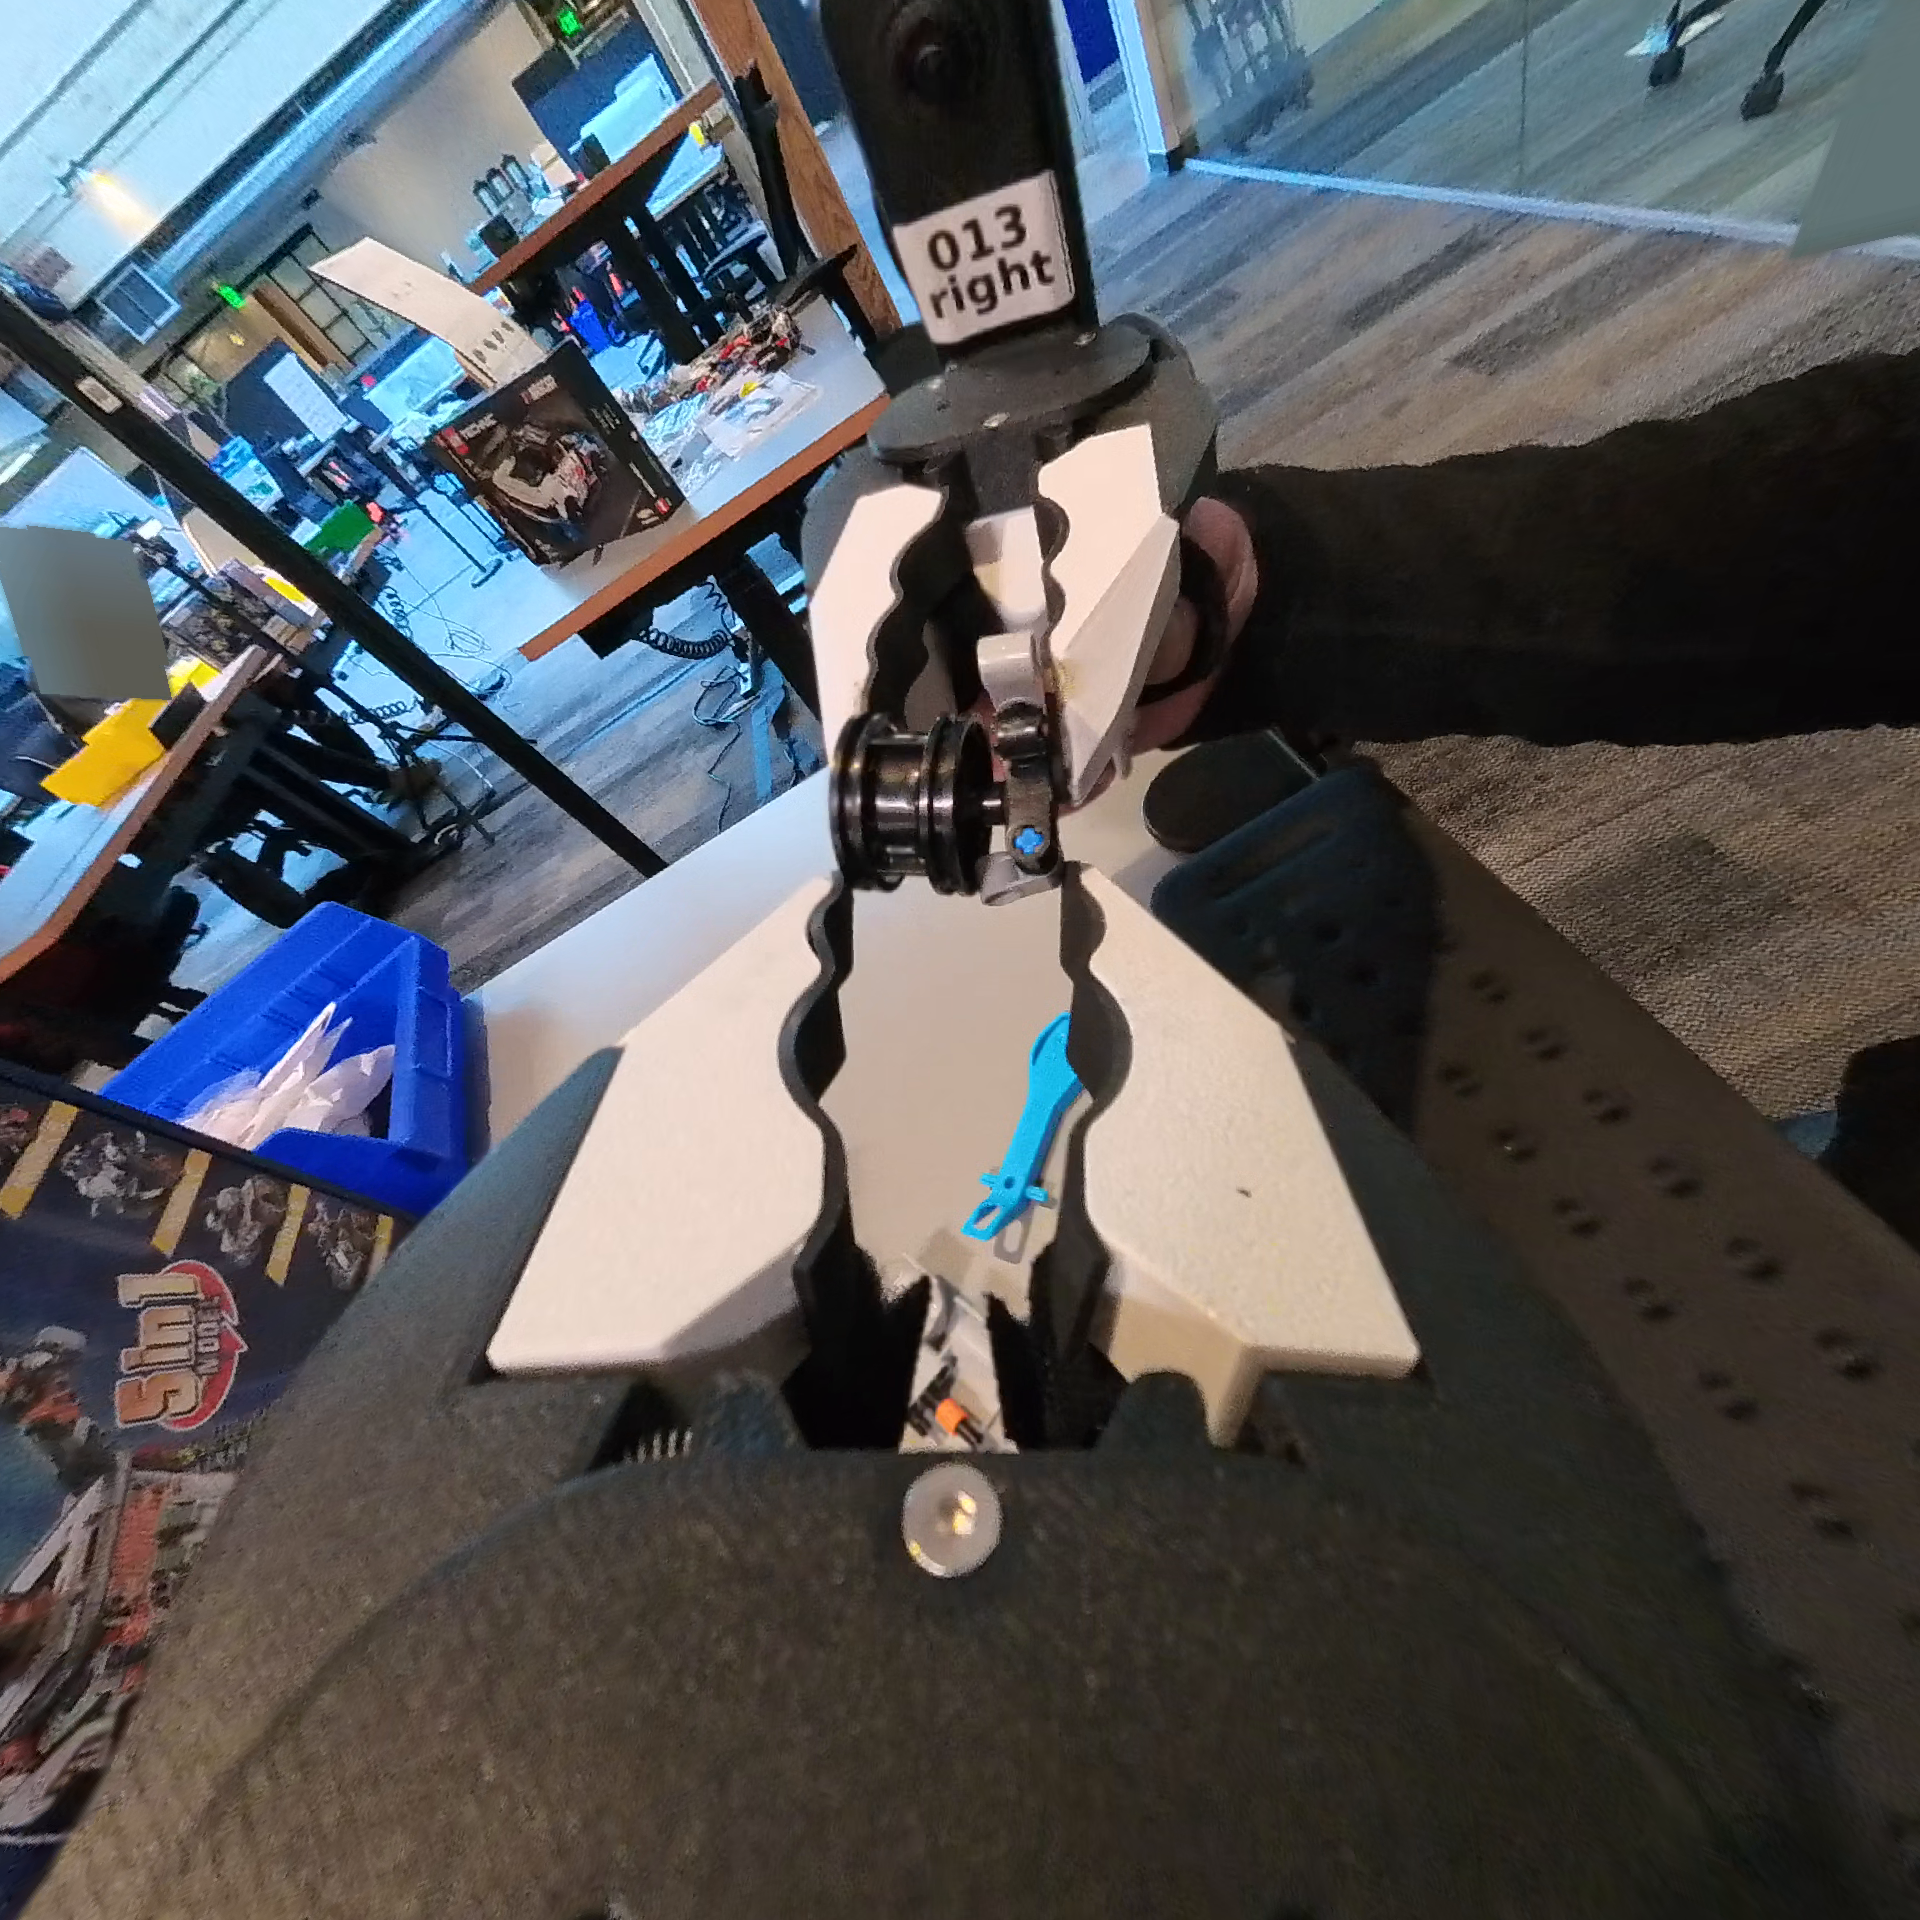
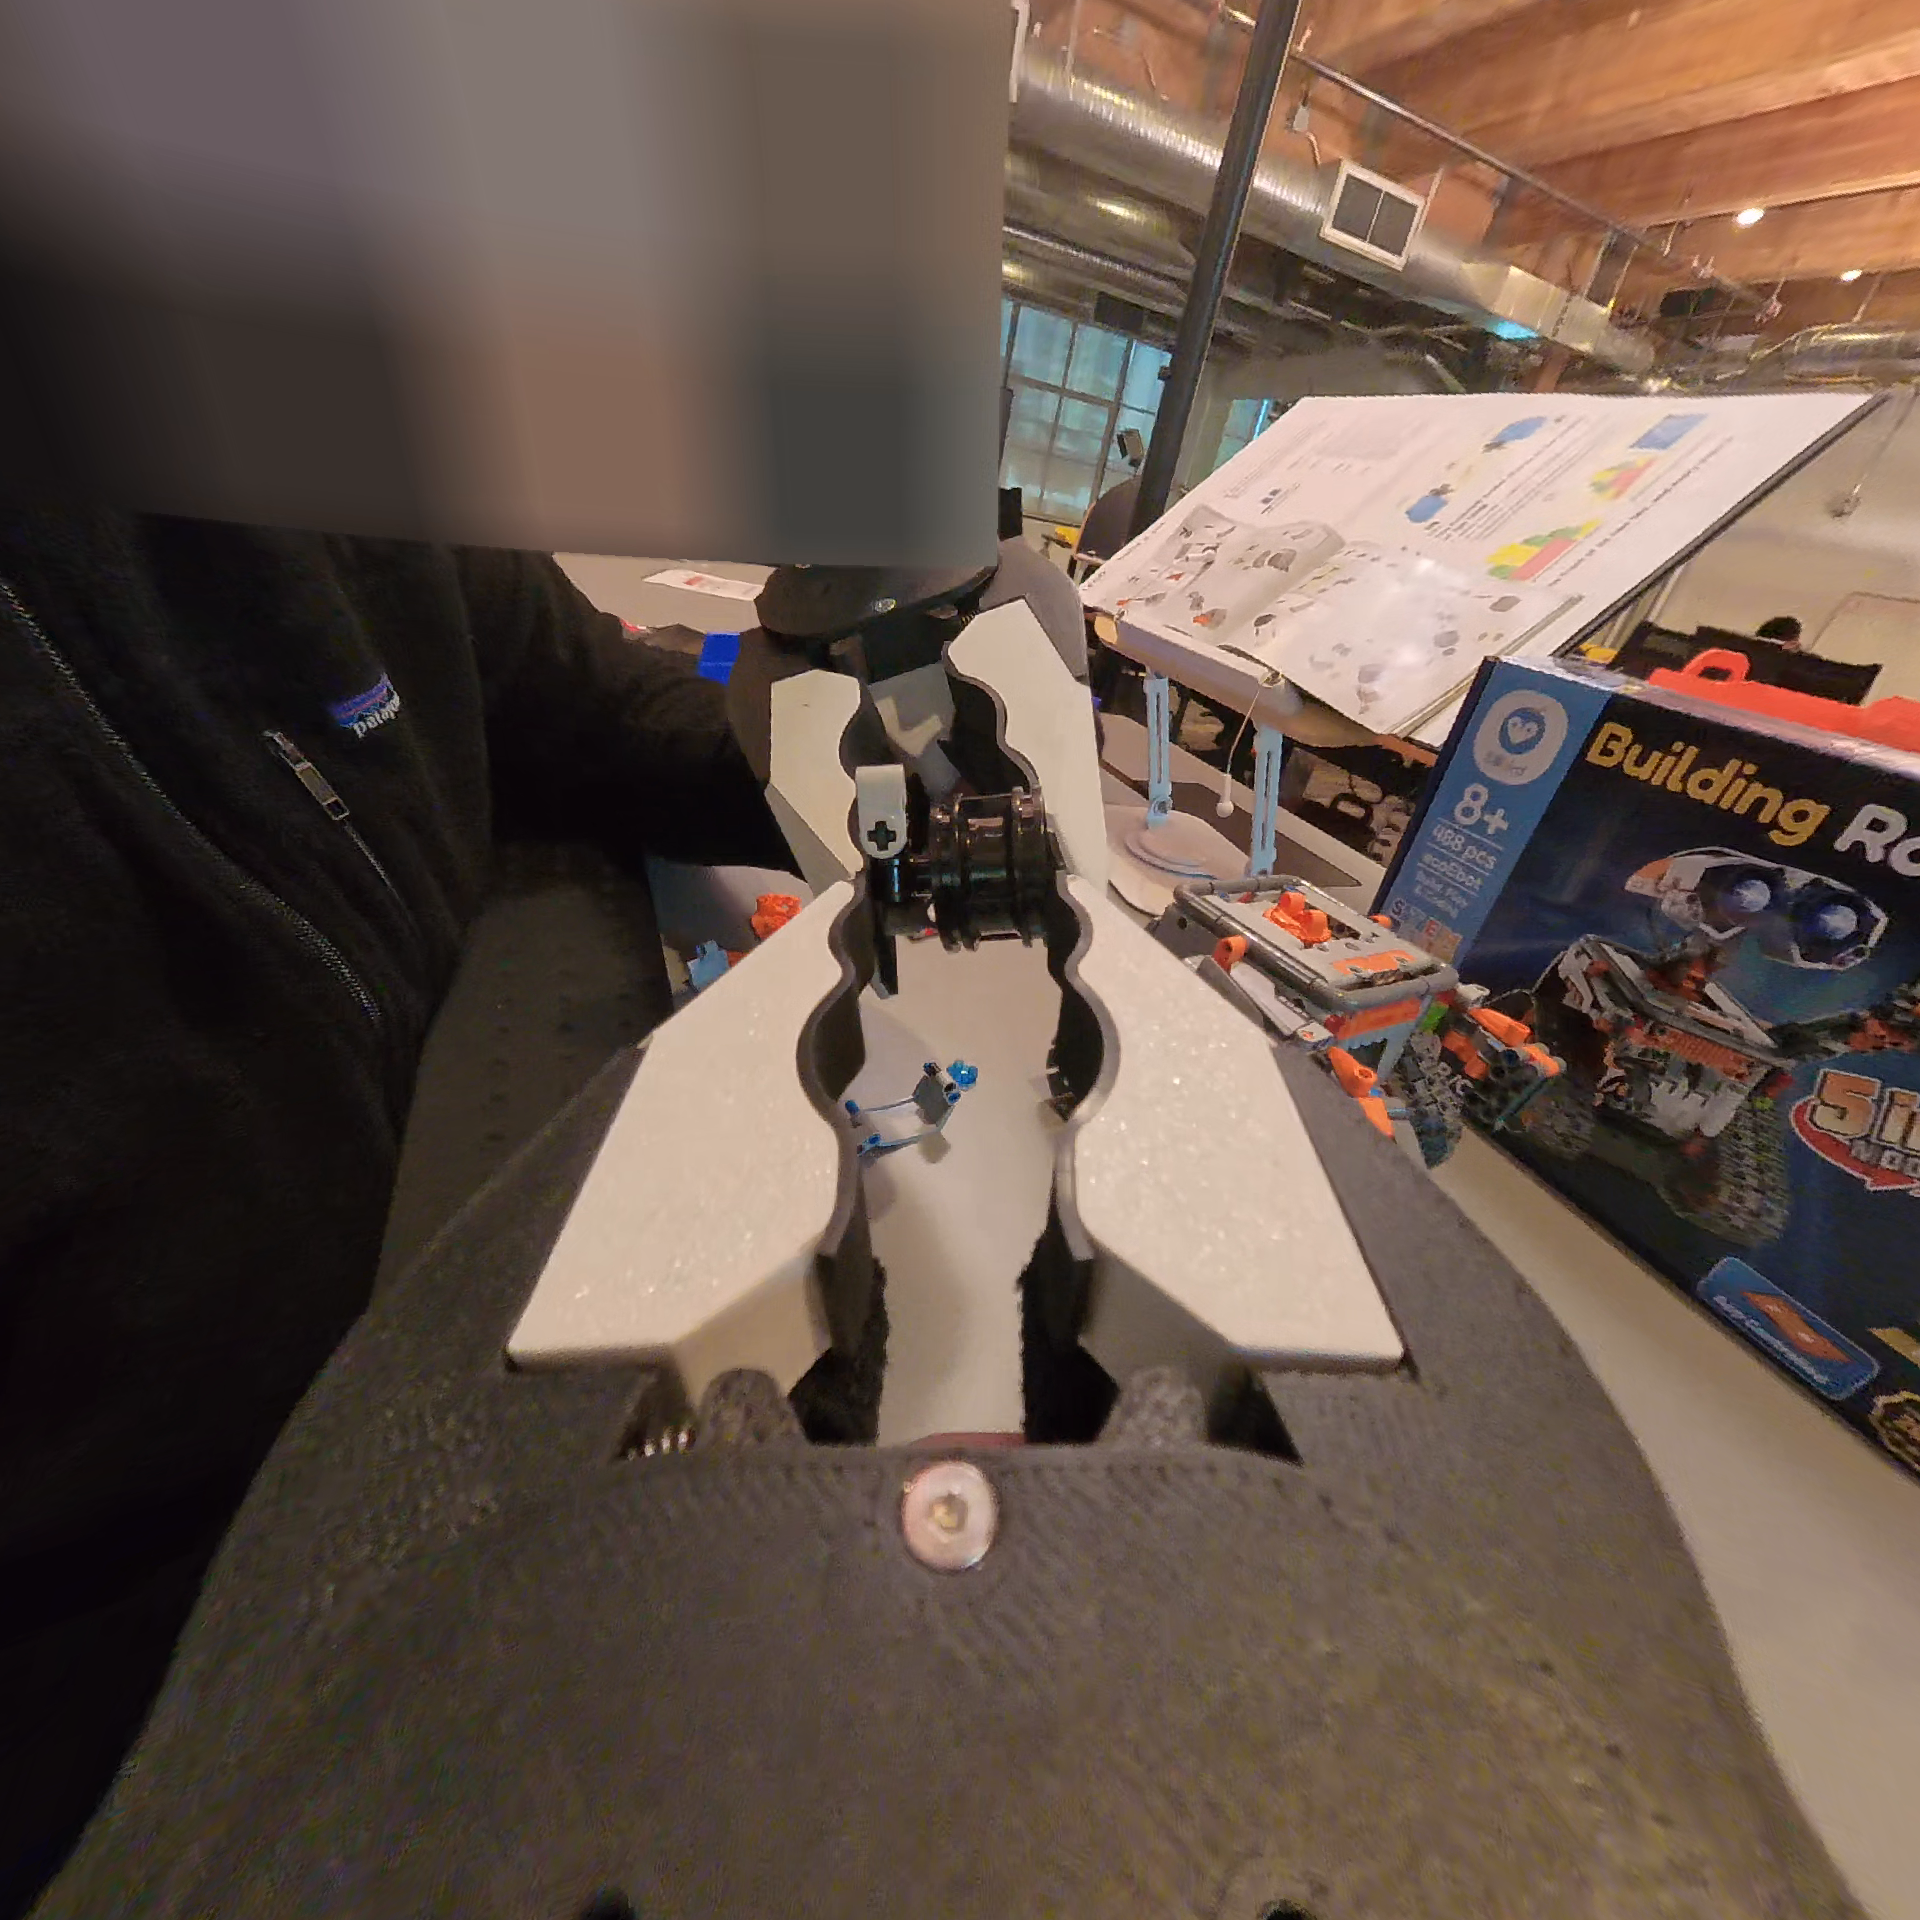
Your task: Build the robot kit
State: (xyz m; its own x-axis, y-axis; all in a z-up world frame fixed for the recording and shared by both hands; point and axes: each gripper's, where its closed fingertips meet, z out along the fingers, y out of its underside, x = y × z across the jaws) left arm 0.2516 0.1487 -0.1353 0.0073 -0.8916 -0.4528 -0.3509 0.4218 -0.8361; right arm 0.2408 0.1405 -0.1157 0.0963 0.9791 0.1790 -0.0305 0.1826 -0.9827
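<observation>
Left hand-held gripper [image 1: 951,883] closed on black wheel hub [image 1: 909,816], tips pinching the flanges. Right hand-held gripper [image 2: 961,904] meeting it tip to tip, clamped on the grey-and-black connector piece [image 2: 883,831] pinned to the hub's axle. Whole assembly held in the air above the tabletop [image 2: 966,1195], between both sets of tips.

Probably light, stiff, smooth plastic; likely slippery on round faces. Best grip: hub flanges and connector's flat sides.

Below on tabletop: blue pronged tool [image 1: 1023,1132], small grey-blue subassembly [image 2: 925,1107]. Toward one tabletop edge: half-built orange-grey model [image 2: 1351,987], printed toy box [image 2: 1683,987], blue bin [image 1: 312,1039] with plastic bags. Farther back: instruction booklet on stand [image 2: 1403,551]. Nothing blocking the grip.
</observation>
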